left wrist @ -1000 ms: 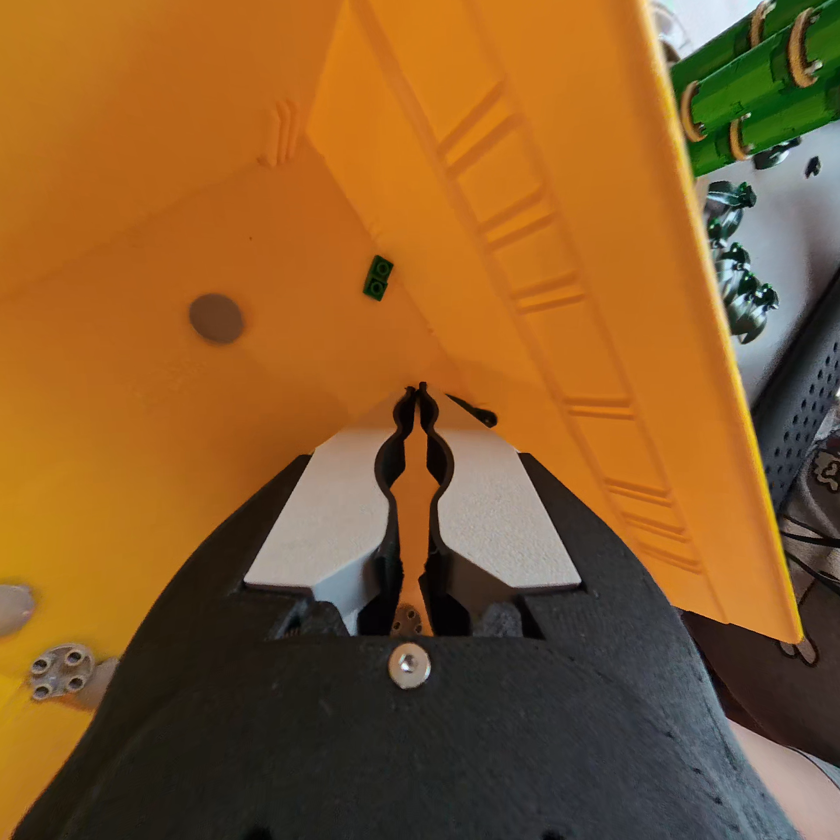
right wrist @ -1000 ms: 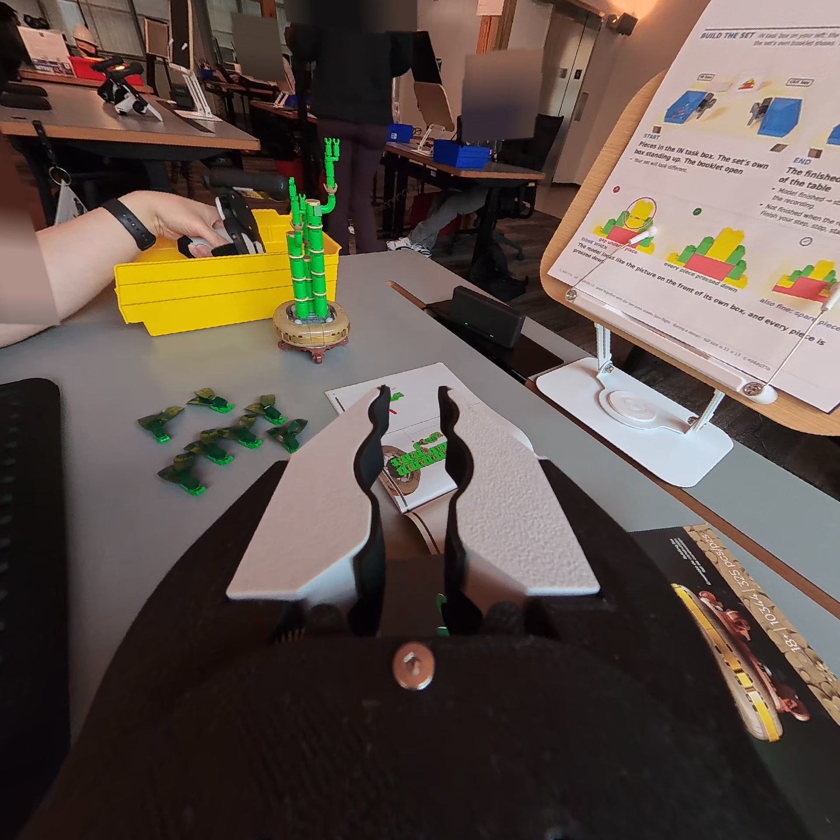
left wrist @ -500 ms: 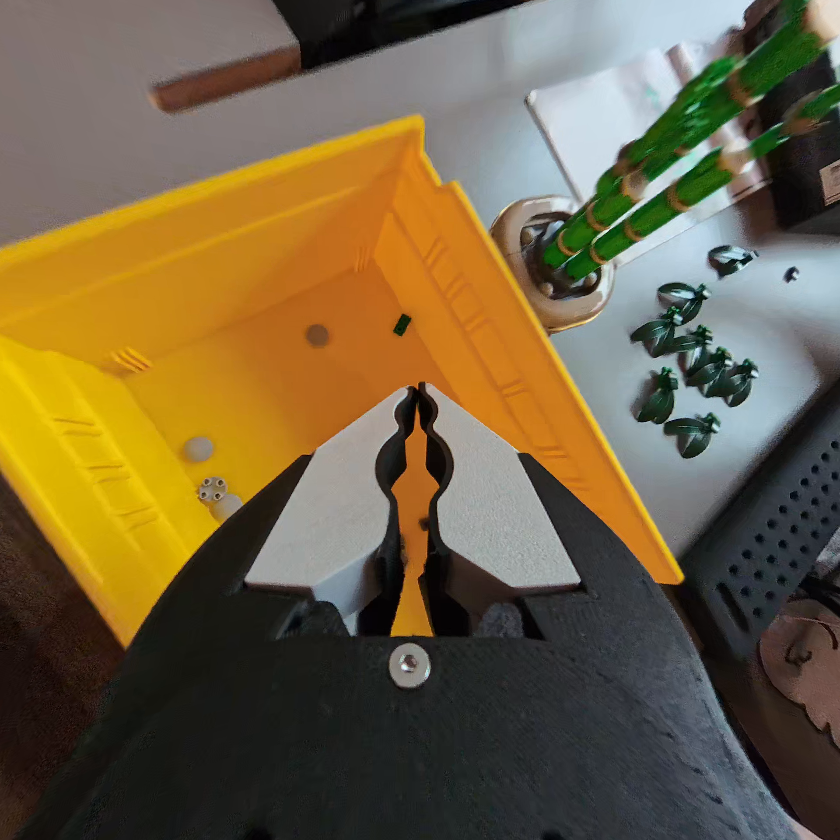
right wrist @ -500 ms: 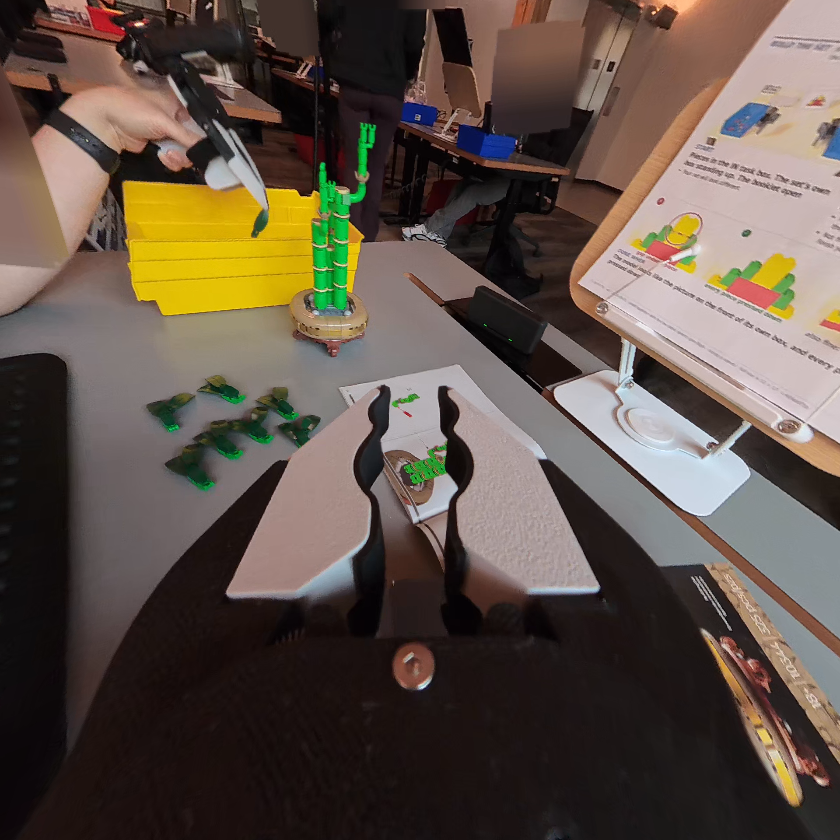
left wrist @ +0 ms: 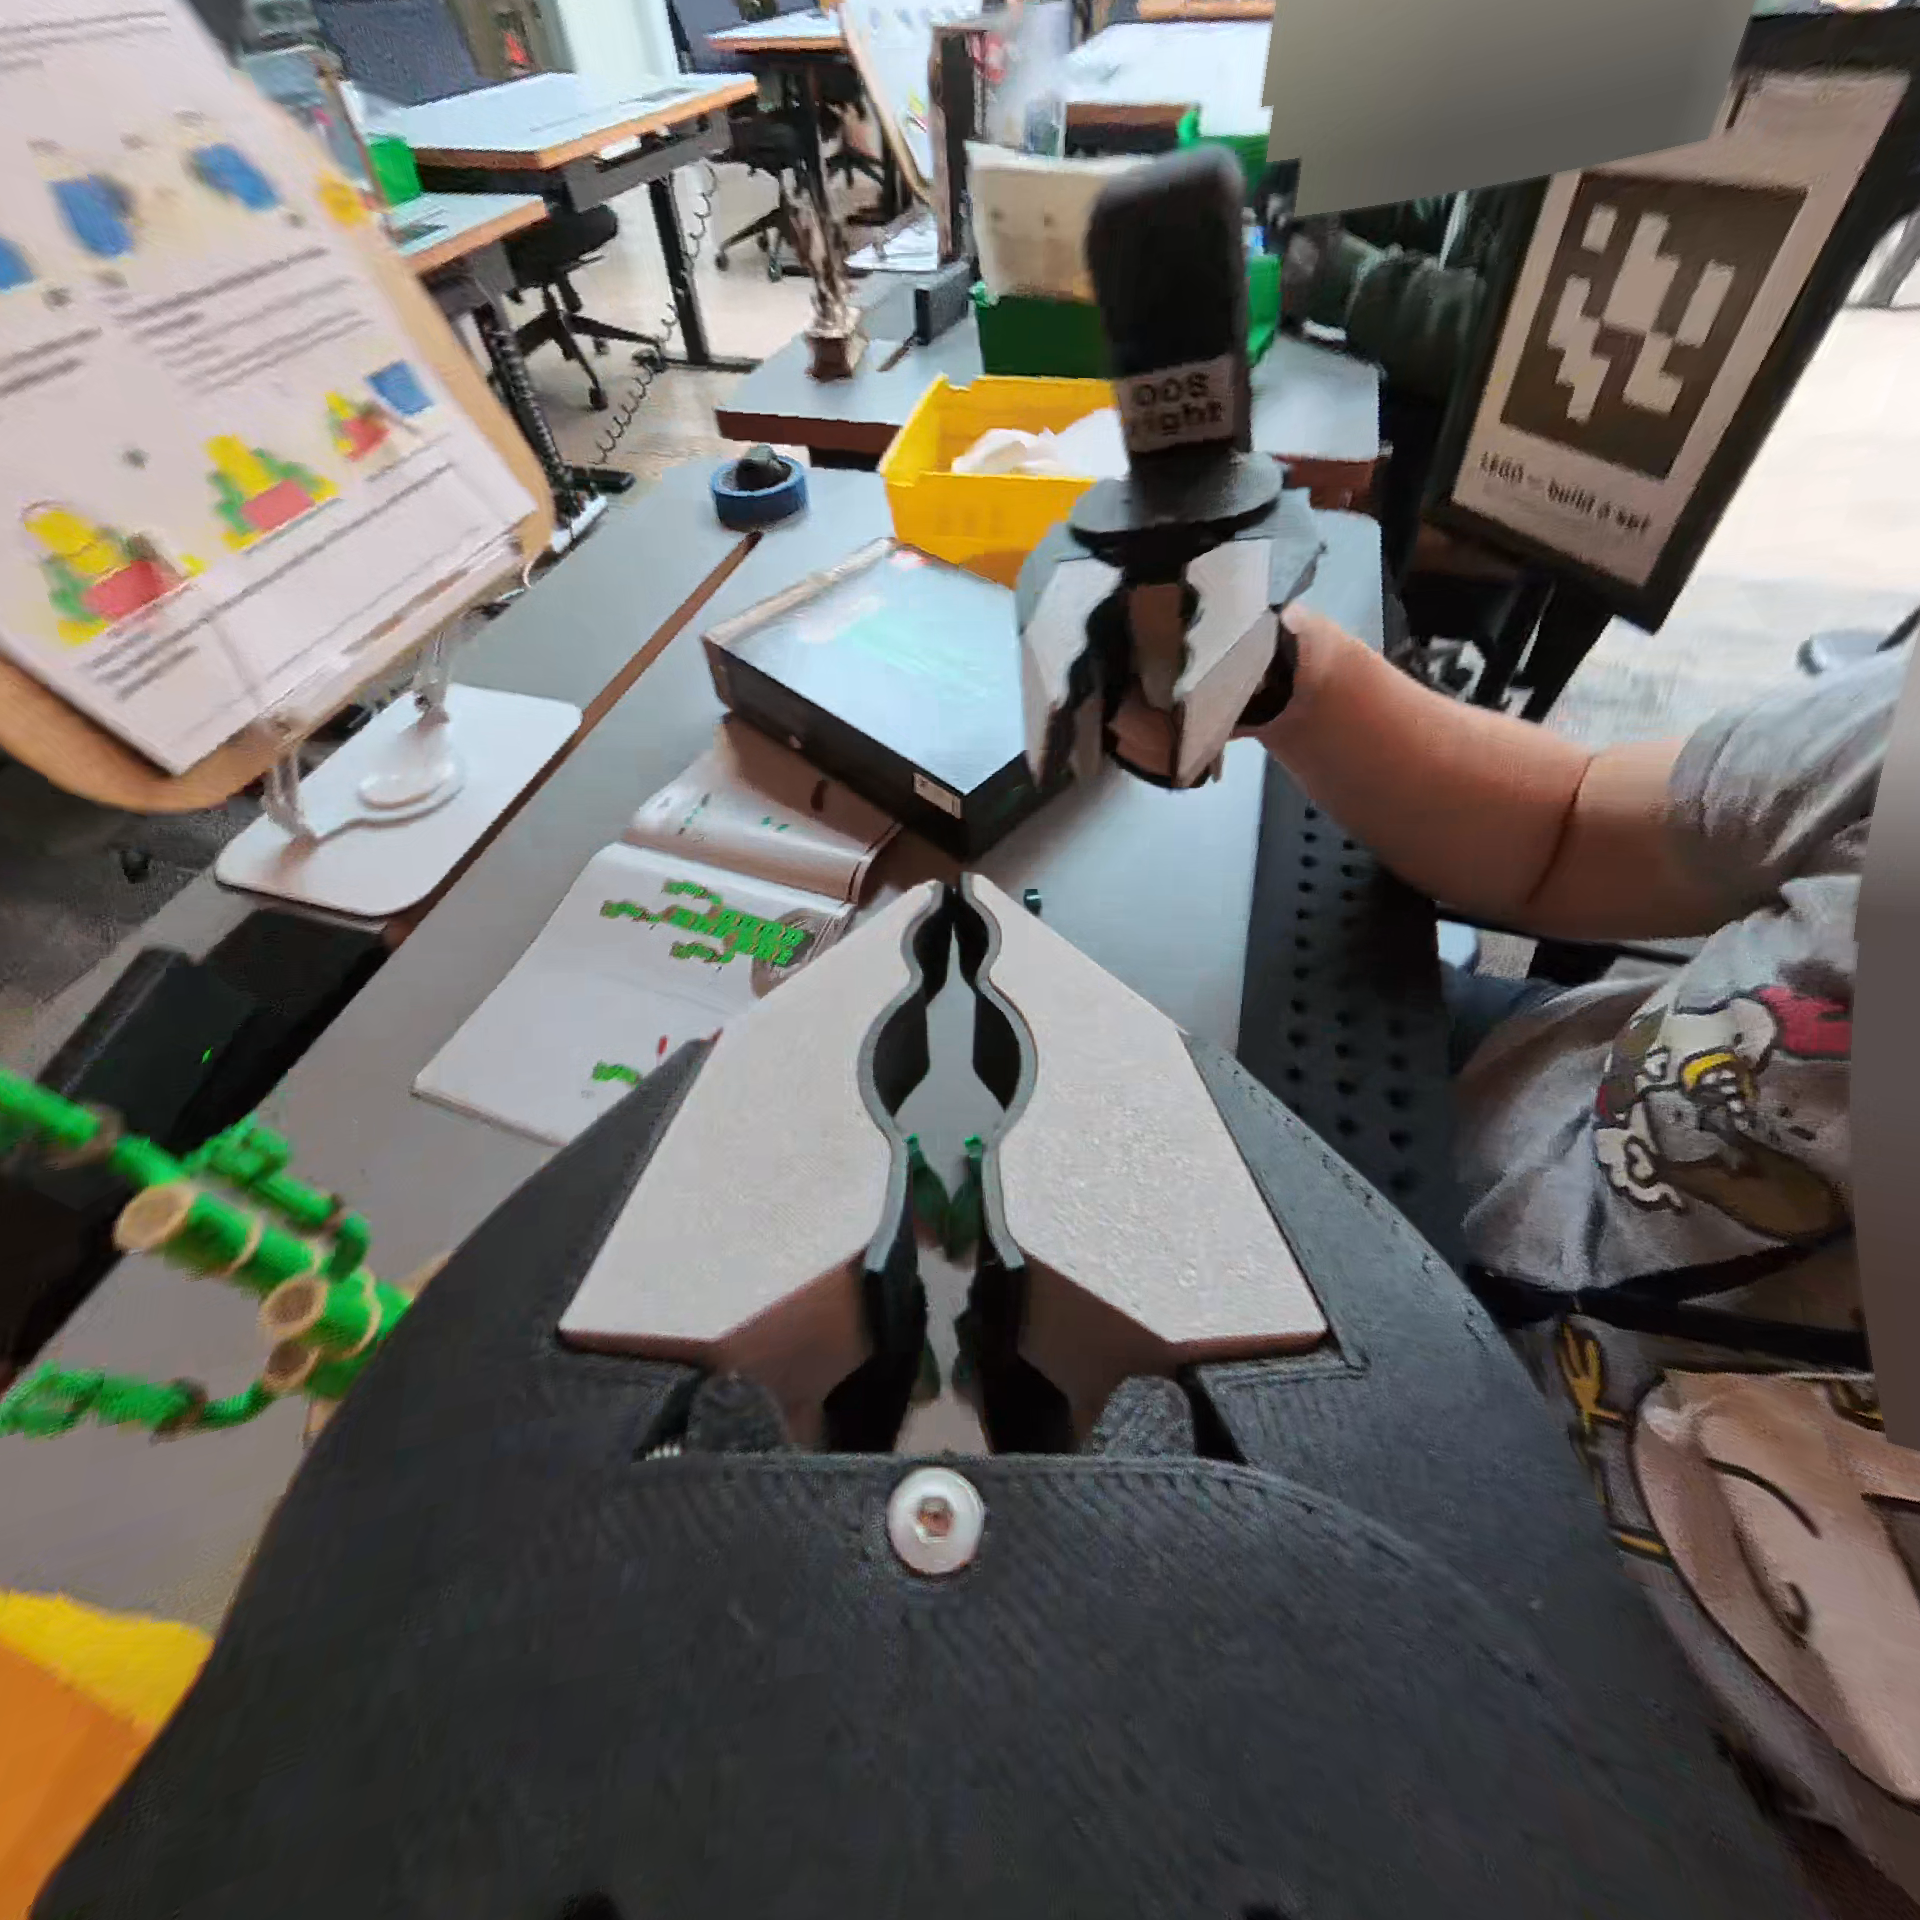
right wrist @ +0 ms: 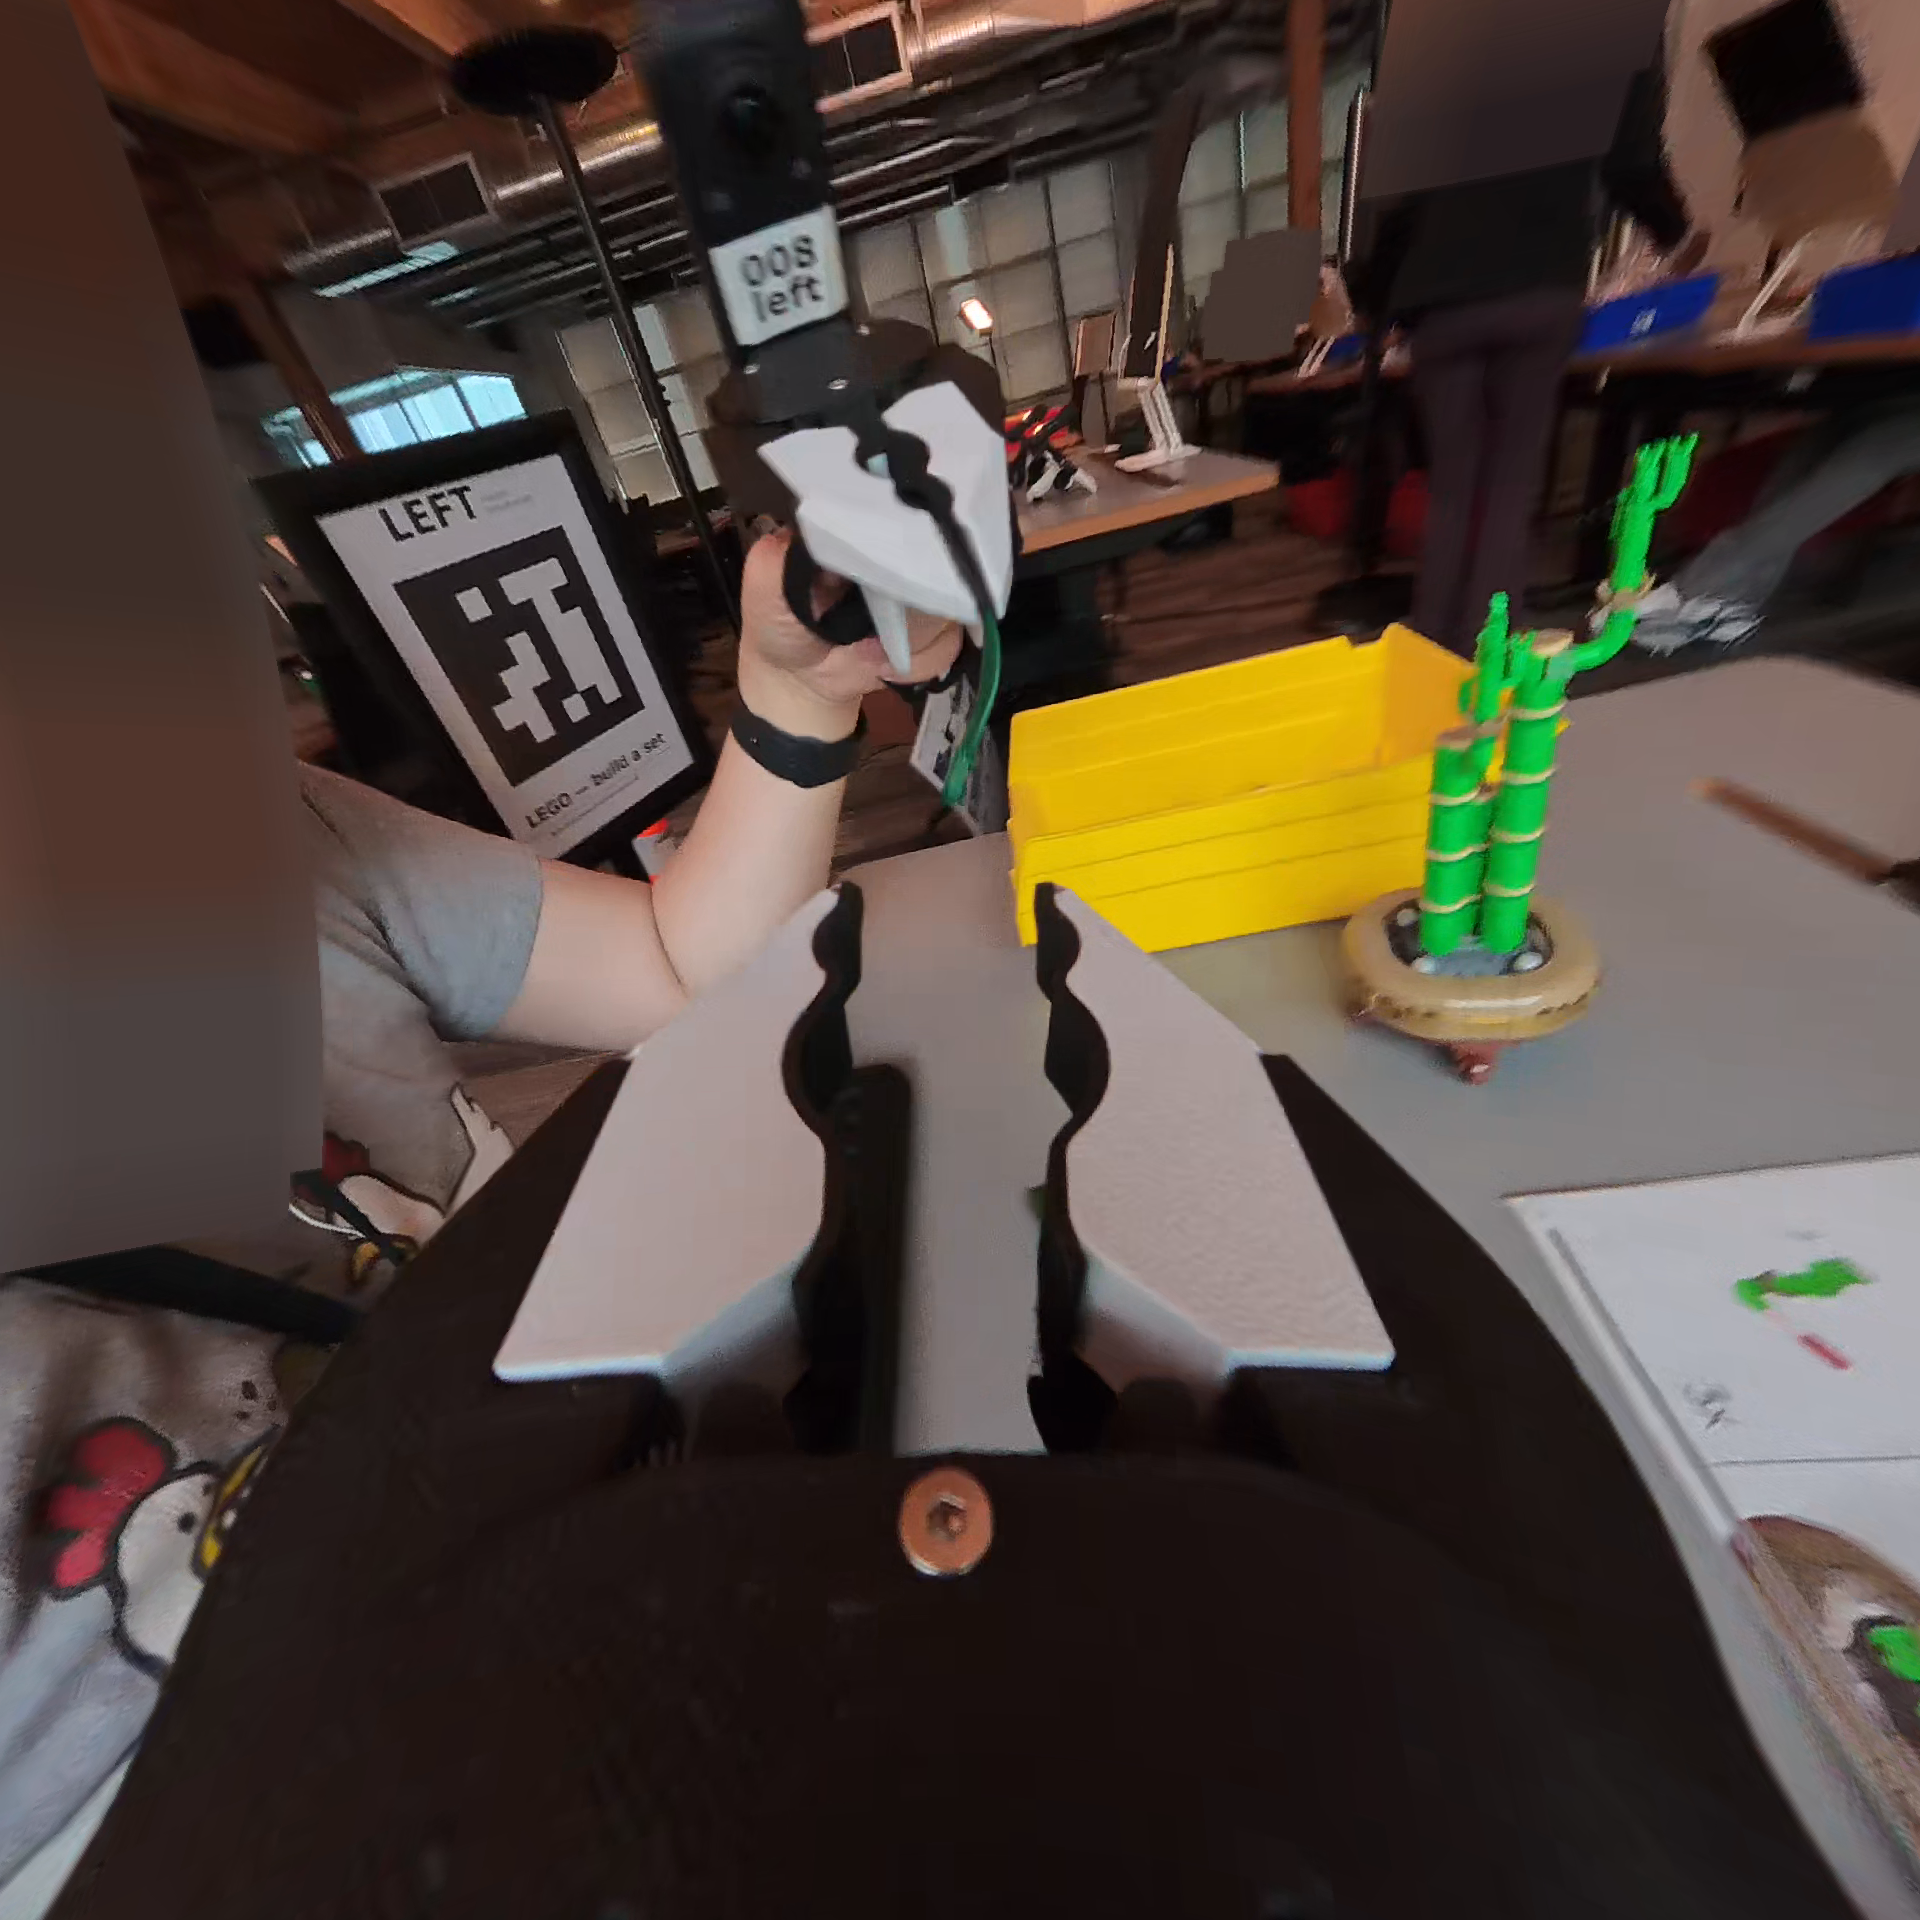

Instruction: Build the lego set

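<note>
Our left hand-held gripper [left wrist: 958, 896] is clamped on a thin dark green plastic leaf piece [right wrist: 971, 717], raised above the grey tabletop [right wrist: 1714, 935]; our right hand-held gripper [right wrist: 943, 902] stands apart, empty; beyond it, rightwards, the green brick bamboo model [right wrist: 1496, 821] waits, so we should brace it while pressing the leaf on

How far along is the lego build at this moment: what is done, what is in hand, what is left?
Done: green bamboo stalks stand upright in their round tan base on the table. In hand: the left gripper is shut on a dark green leaf piece, lifted above the yellow bin; the right gripper is open and empty. Left: no leaves visibly attached yet.
</note>
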